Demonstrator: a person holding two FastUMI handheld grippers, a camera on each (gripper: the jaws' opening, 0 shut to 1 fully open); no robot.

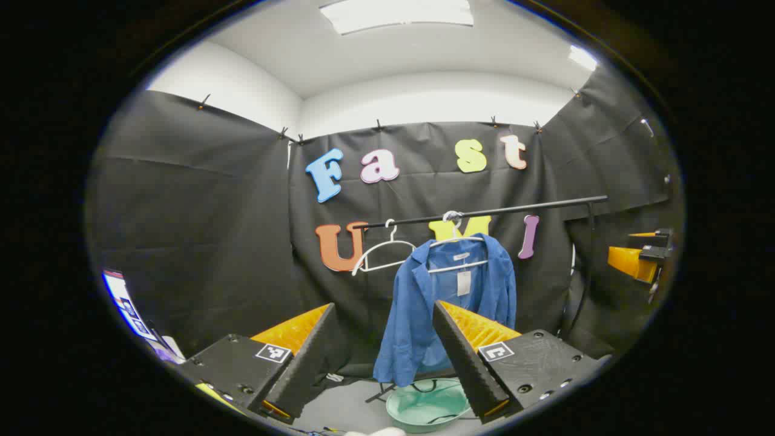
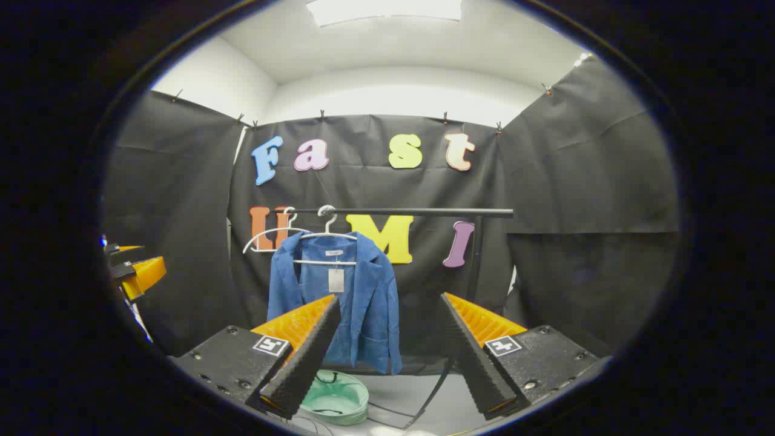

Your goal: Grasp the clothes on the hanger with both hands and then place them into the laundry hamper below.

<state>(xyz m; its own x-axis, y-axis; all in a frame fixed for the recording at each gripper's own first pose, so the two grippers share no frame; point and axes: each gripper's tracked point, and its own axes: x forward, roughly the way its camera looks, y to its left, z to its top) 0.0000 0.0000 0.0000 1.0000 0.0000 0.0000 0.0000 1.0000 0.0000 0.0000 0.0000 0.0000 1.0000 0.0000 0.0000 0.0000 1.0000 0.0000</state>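
Rail [image 1: 484, 212] is my reference. The blue shirt [image 1: 418, 303] hangs from it on a white hanger [image 1: 457, 242], collar at the top, a paper tag [image 1: 464, 282] dangling inside the open front. A second, bare hanger [image 1: 384, 254] hangs from the rail just beside it. Under the rail, almost straight below the shirt hem, sits the pale green hamper [image 1: 427, 404] on the floor.

Left gripper [image 1: 382, 348]: fingers spread wide, nothing between them, well short of the rail, the shirt framed in the gap. Right gripper [image 2: 387, 345]: also wide open and empty, also back from the rail, with the shirt behind its left finger. In the right gripper view I can also see the left gripper off at the left edge.

My read of the cloth: thin, soft, light, drapes loosely, no stiffness to speak of. It should bunch easily in a pinch but may slide off the hanger unevenly if pulled from one side only. I would take it high, one gripper at each shoulder just under the hanger arms, catching a fold of fabric and not the tag. Lift clear of the hanger ends, then lower to the hamper. Watch the hem: it hangs close to the hamper rim and could drape outside it.
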